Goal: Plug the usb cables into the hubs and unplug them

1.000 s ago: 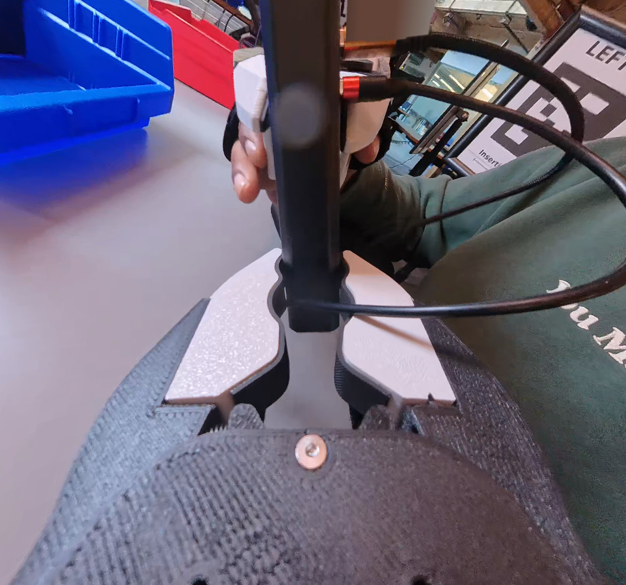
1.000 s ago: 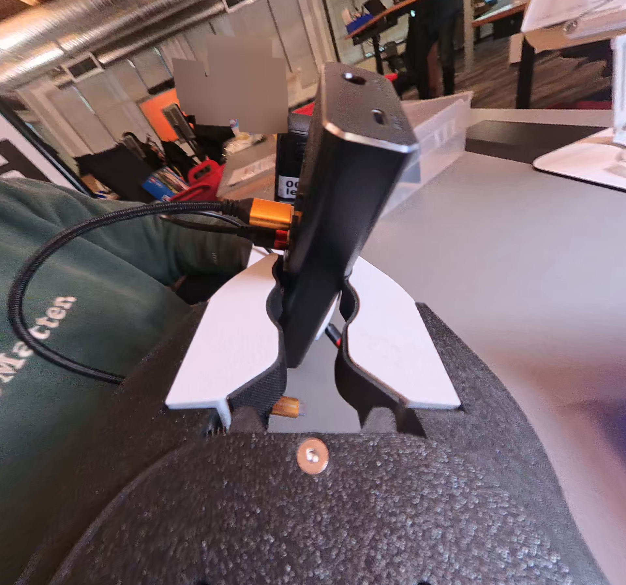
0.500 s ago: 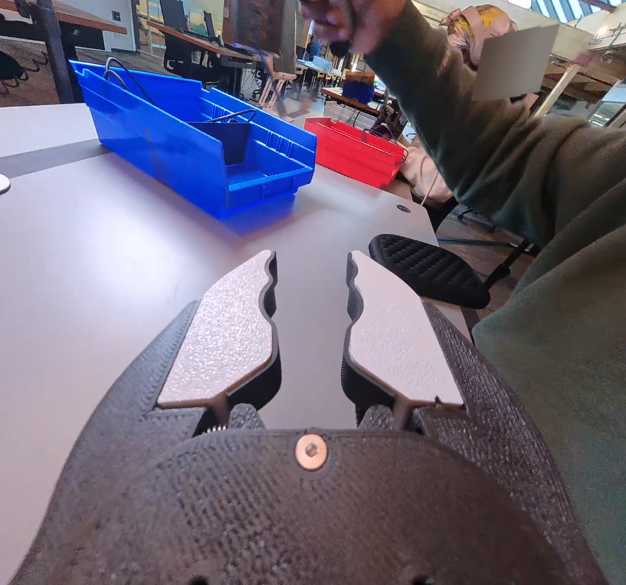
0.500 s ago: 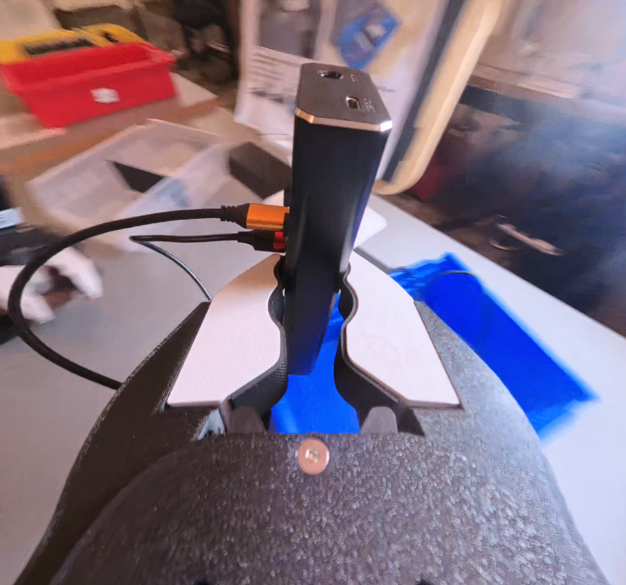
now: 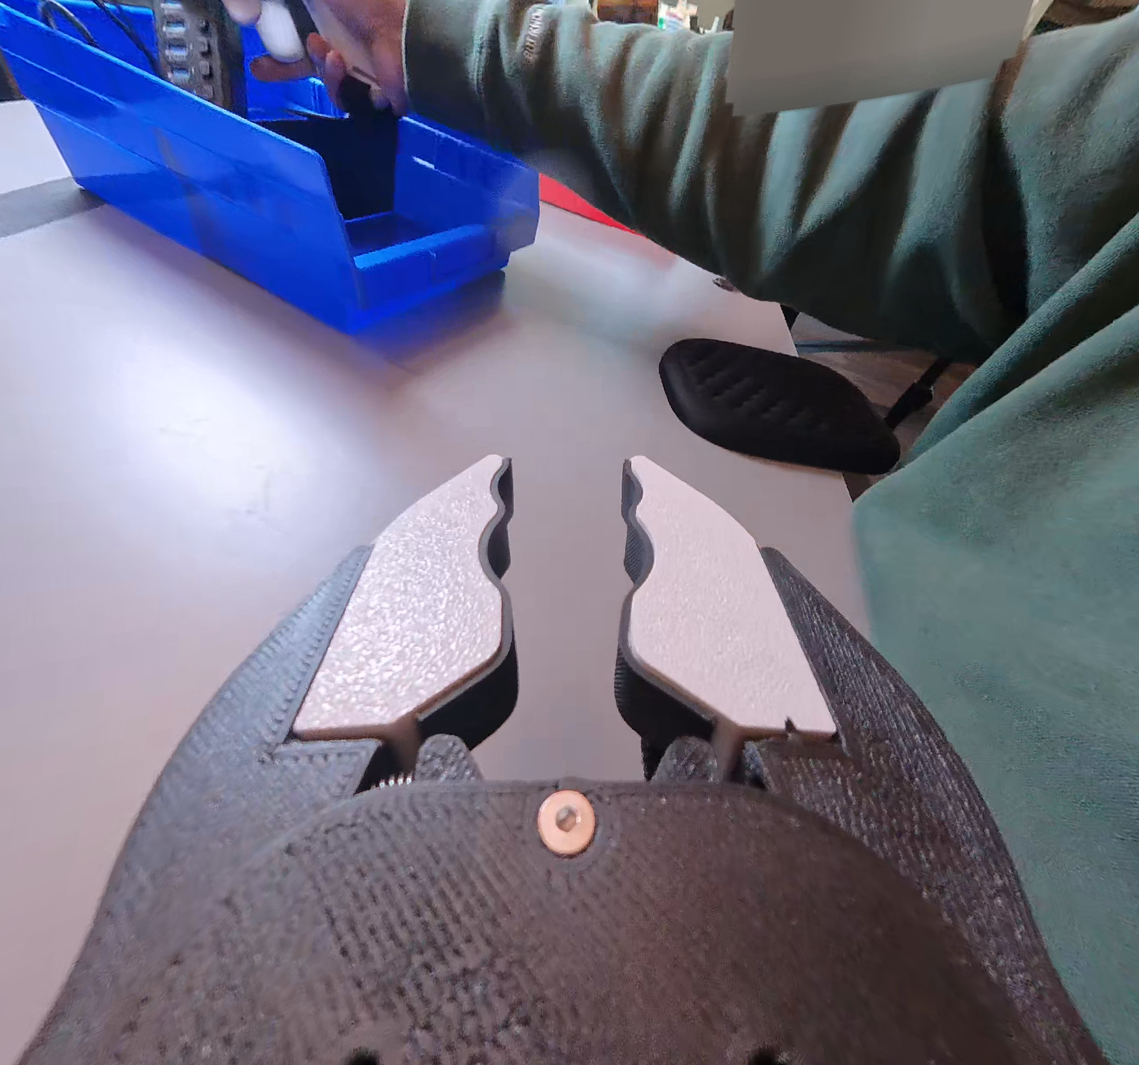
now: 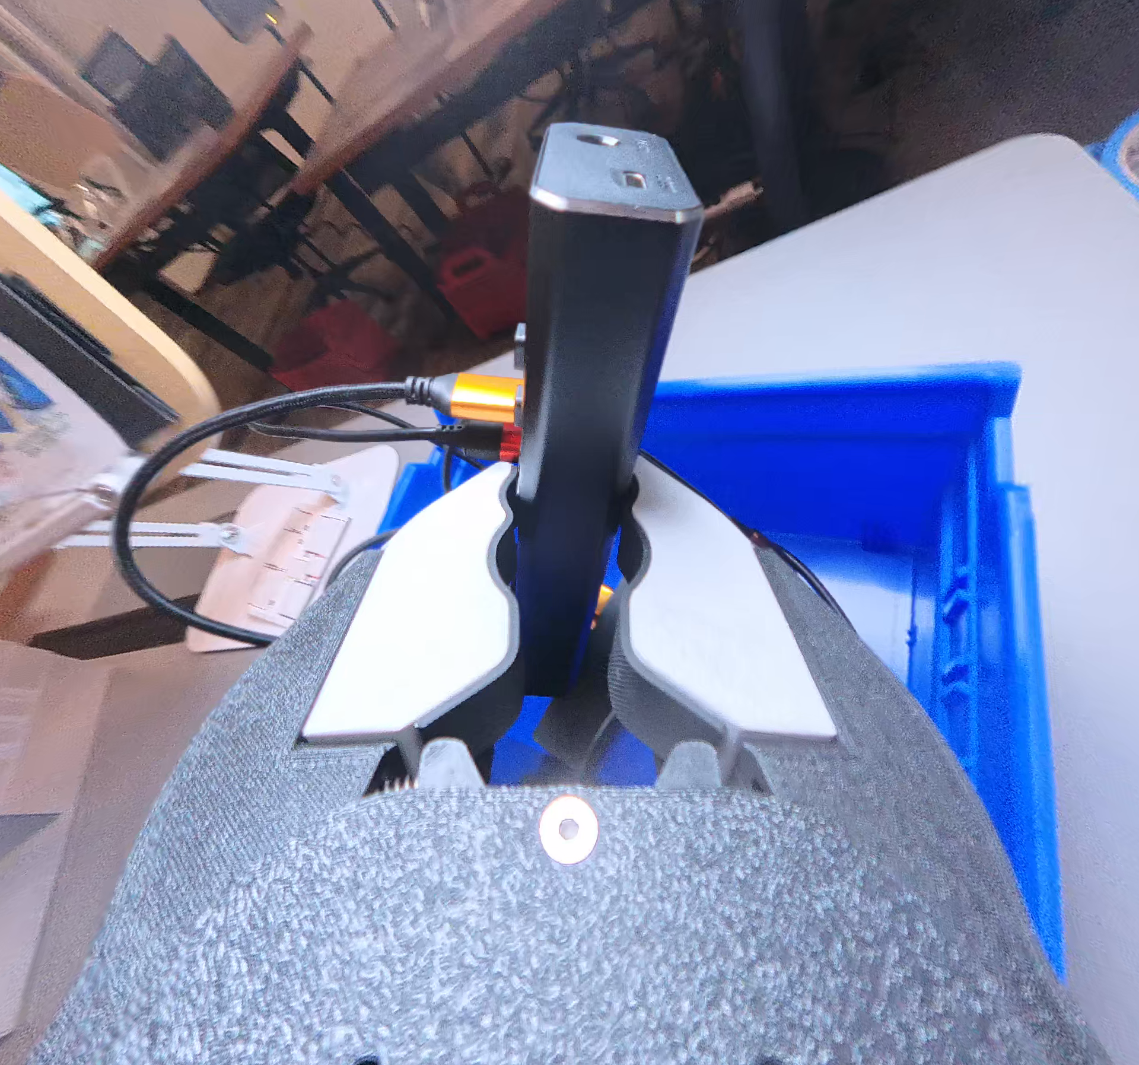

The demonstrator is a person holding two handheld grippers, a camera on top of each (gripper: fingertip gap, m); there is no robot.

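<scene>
1. Left gripper [image 5: 567, 474]: fingers spread apart with nothing between them. It hangs low over the grey table [image 5: 185, 480], with only bare tabletop visible in the gap.
2. Right gripper [image 6: 570, 502]: clenched on the lower part of a black USB hub [image 6: 607, 357]. The hub stands roughly upright between the two white finger plates, and its top end face carries two small ports.
3. Cables: two are plugged into the left side of the hub, just above the fingertips. The upper one has an orange-gold connector [image 6: 484, 397] on a braided black cable [image 6: 185, 462]; the one just beneath it has a red connector [image 6: 508, 442] on a thinner black lead. Both cables loop away to the left and down.
4. Blue bin [image 6: 894, 480]: it sits on the table directly below and behind the right gripper, so the hub is held above its open interior. In the left wrist view the same bin [image 5: 246, 191] lies well ahead of the left gripper, to the left.
5. In the left wrist view, the person's right hand [image 5: 333, 6], in a green sleeve [image 5: 709, 160], holds the right gripper's handle over that bin. A black padded armrest [image 5: 776, 406] shows just past the table's right edge.
</scene>
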